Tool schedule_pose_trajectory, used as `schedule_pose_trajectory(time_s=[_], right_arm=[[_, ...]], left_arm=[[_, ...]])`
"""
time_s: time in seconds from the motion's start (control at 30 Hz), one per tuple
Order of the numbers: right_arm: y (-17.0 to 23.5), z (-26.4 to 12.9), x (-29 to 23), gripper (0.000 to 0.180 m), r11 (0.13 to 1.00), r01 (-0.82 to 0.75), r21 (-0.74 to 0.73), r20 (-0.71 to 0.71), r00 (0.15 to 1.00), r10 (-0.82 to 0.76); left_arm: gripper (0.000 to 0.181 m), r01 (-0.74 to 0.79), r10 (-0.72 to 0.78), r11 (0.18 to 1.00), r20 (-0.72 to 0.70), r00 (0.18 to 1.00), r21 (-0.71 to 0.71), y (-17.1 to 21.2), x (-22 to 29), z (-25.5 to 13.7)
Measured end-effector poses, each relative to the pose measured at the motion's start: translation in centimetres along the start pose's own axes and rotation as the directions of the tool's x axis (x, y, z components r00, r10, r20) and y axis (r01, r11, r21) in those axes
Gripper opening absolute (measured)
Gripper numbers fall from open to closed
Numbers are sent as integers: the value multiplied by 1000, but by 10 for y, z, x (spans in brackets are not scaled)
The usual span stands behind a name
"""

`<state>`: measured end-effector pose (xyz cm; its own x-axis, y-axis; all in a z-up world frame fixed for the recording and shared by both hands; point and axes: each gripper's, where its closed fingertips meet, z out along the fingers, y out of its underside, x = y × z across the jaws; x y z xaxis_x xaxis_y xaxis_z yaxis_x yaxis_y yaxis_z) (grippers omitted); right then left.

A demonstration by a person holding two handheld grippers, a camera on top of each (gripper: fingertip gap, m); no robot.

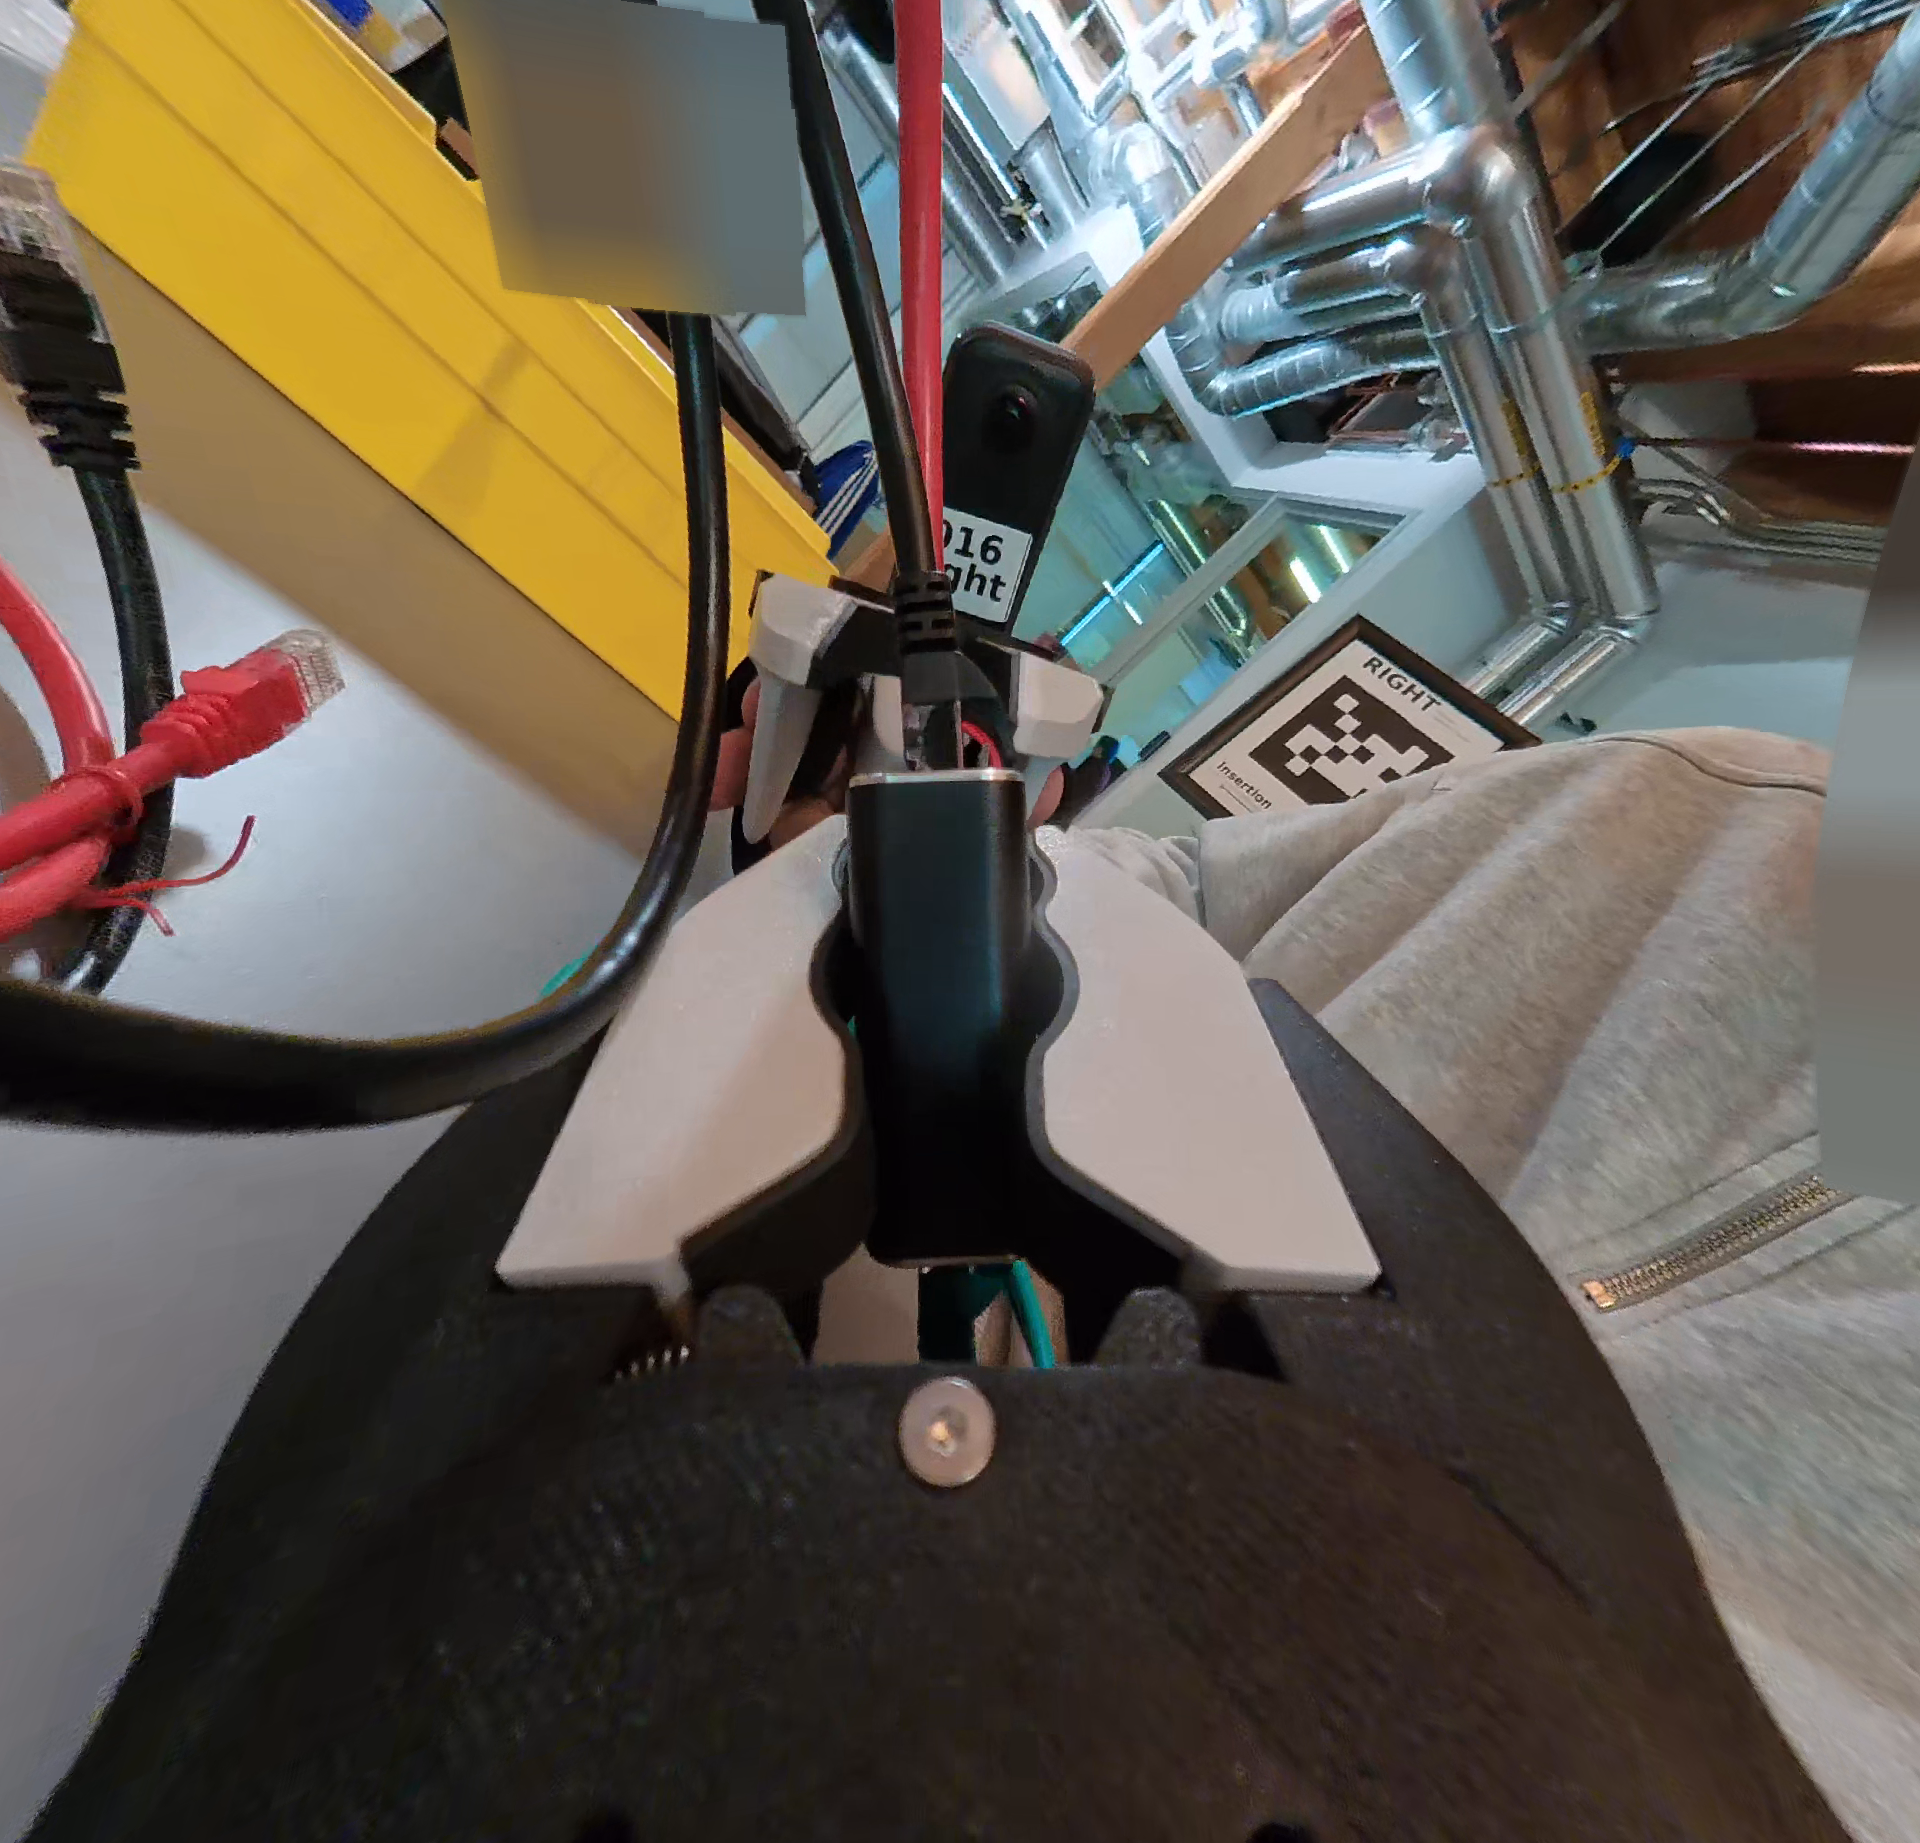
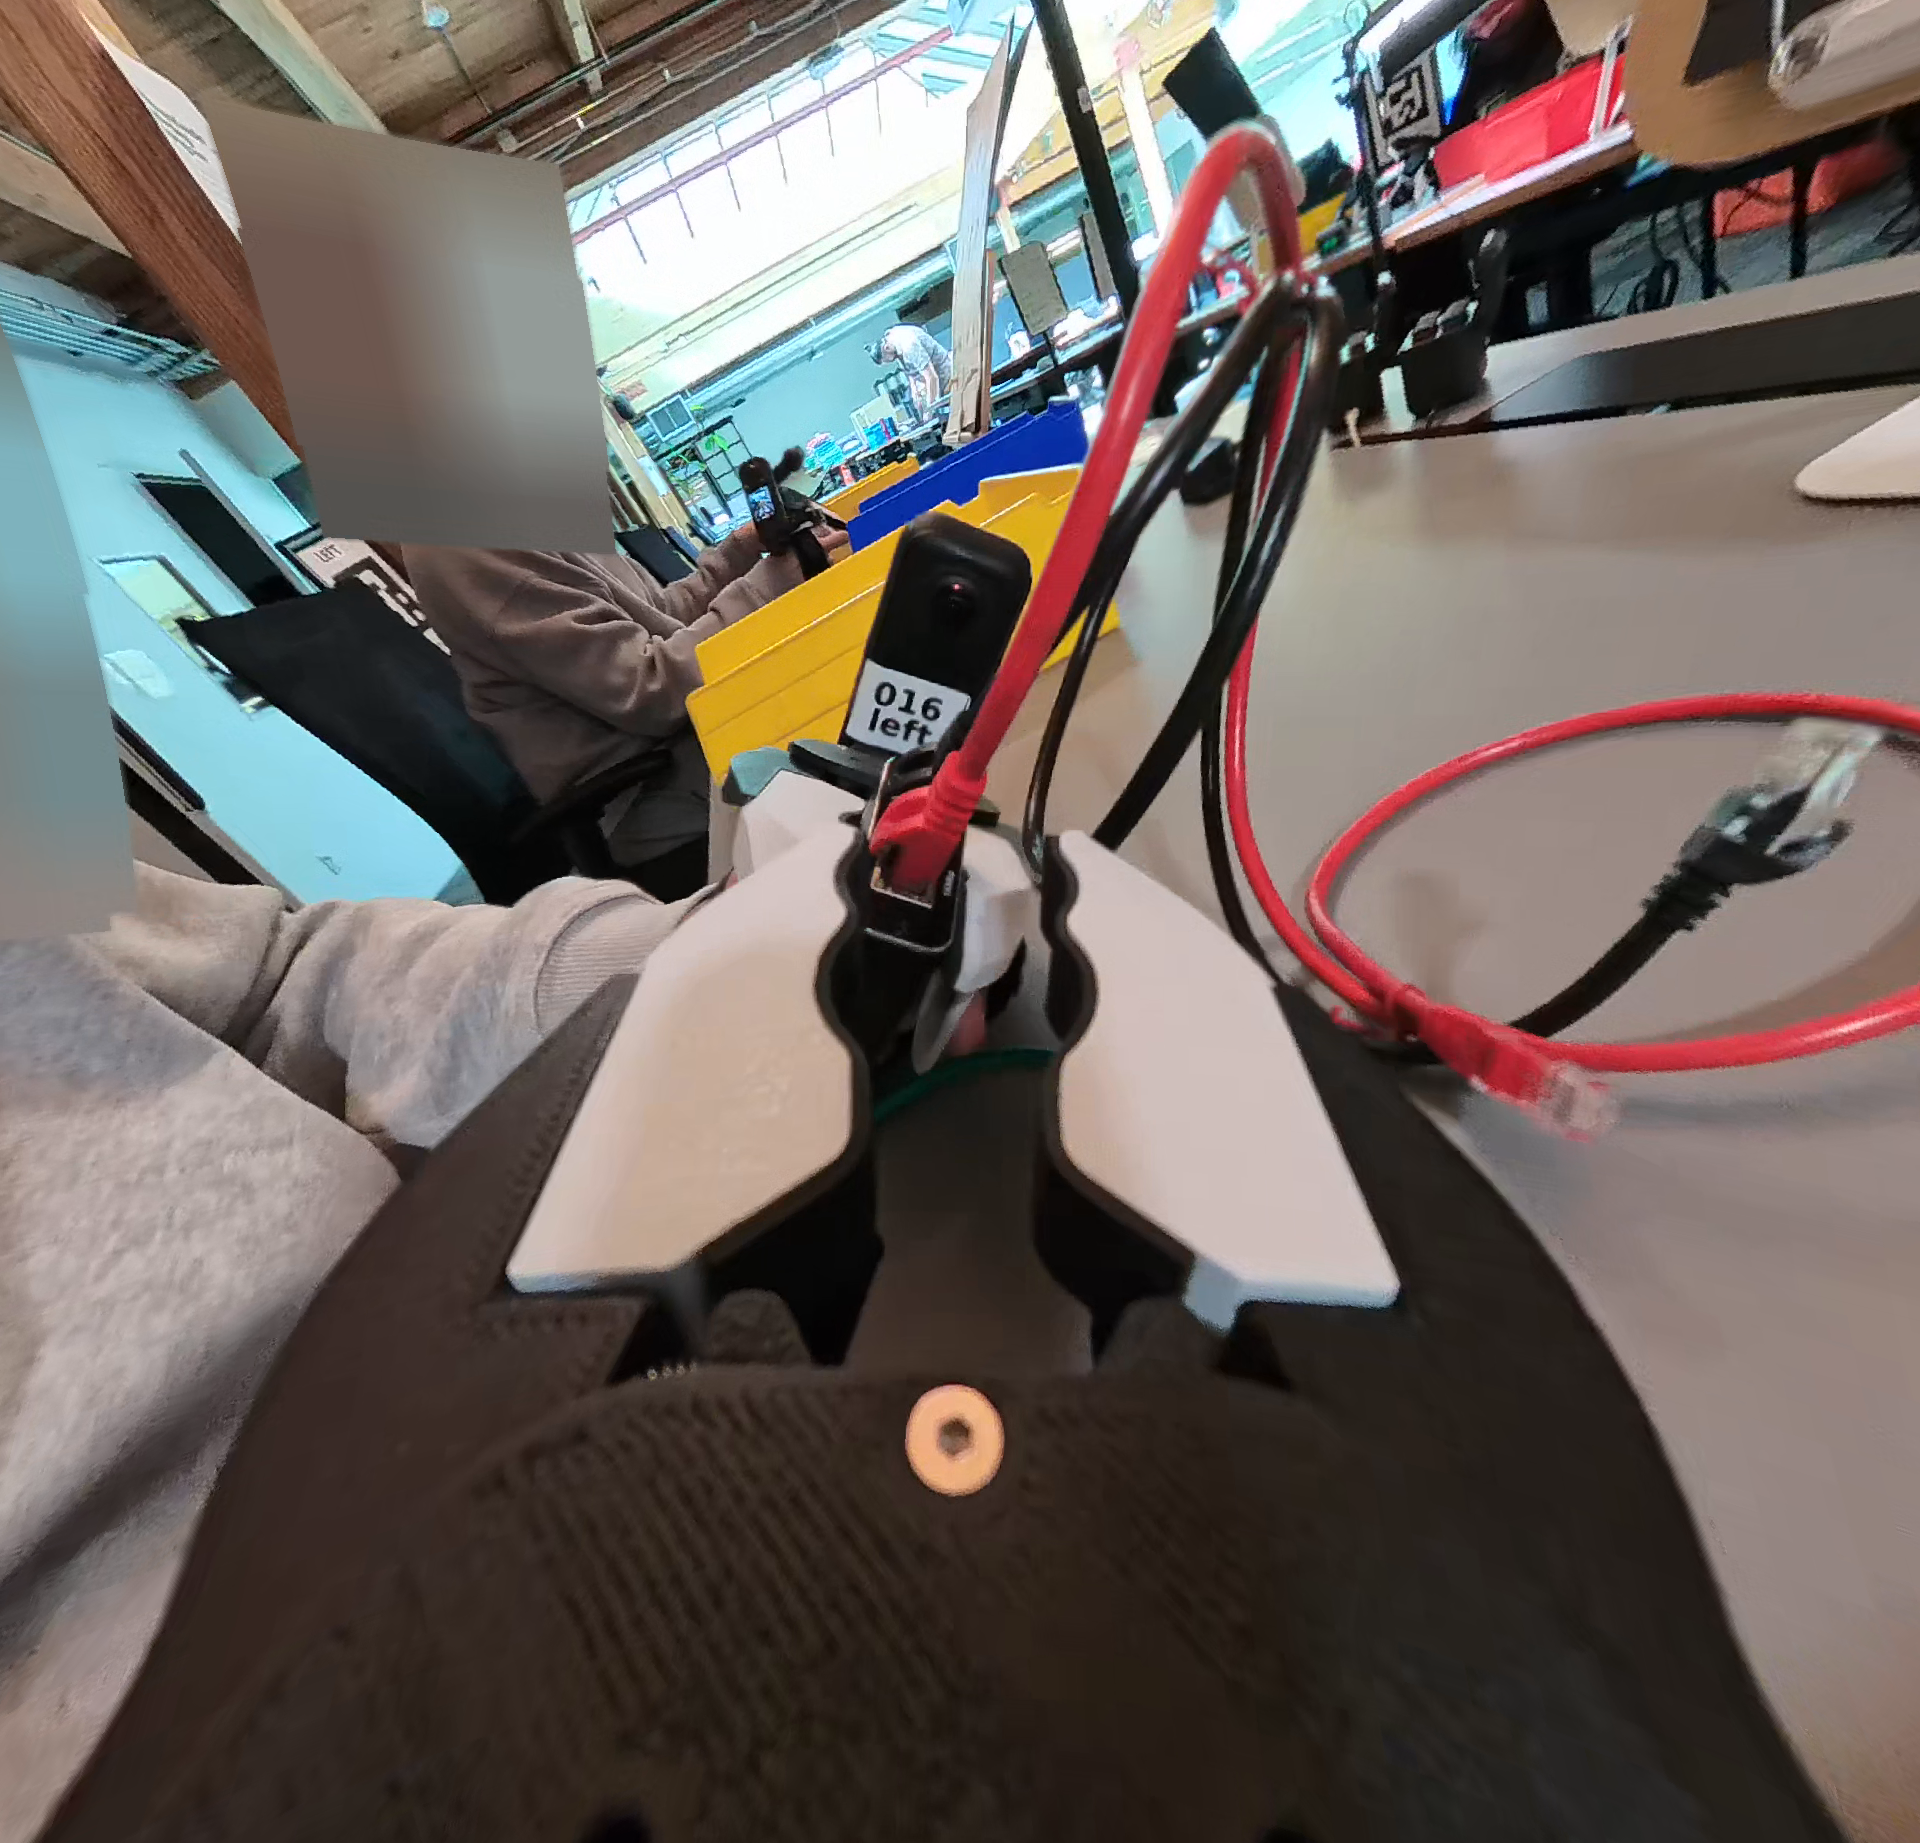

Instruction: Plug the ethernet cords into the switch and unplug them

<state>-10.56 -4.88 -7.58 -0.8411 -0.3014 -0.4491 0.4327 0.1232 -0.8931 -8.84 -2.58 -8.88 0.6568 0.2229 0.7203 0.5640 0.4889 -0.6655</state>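
The switch (image 1: 940, 1004) is a small black box with a silver rim at each end, standing lengthwise between the left gripper (image 1: 940, 962)'s white jaws, which are closed narrowly on its sides. A black ethernet cord (image 1: 883, 359) sits plugged into its far end at 12 o'clock, and a red ethernet cord (image 1: 920, 183) runs up beside it. A green cord (image 1: 1029, 1315) shows under the switch's near end.

In the right wrist view the right gripper (image 2: 961, 920) has its jaws moderately open around the switch (image 2: 902, 910); whether they touch the switch or the red plug (image 2: 930, 822) seated in its end I cannot tell. The red cord arcs up toward 1 o'clock together with black cords.

Farther out on the grey counter (image 2: 1507, 598), at 3 o'clock, a loose red plug (image 2: 1538, 1071) and a loose black plug (image 2: 1766, 817) lie unconnected, well apart from the switch. Yellow bins (image 2: 790, 650) stand at 11 o'clock. A person's grey sleeve (image 2: 260, 1014) fills the left side at 9 o'clock.
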Motion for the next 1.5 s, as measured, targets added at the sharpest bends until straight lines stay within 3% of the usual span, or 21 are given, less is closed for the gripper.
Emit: schedule_pose_trajectory(time_s=[0.43, 0.53, 0.83, 1.5], right_arm=[[5, 5, -4, 27, 999, -37, -3, 4, 999, 37], [5, 4, -7, 18, 999, -47, -6, 31, 998, 47], [8, 5, -8, 17, 999, -42, -23, 35, 998, 42], [10, 5, -6, 16, 986, 154, -68, -8, 988, -155]], left_arm=[[26, -123, 128, 991, 134, 983, -43, 5, -4, 5], [26, -125, 130, 991, 141, 981, -41, 5, -5, 4], [26, -122, 126, 992, 139, 982, -32, 4, -5, 3], [27, -133, 138, 990, 145, 980, -45, 5, -5, 4]])
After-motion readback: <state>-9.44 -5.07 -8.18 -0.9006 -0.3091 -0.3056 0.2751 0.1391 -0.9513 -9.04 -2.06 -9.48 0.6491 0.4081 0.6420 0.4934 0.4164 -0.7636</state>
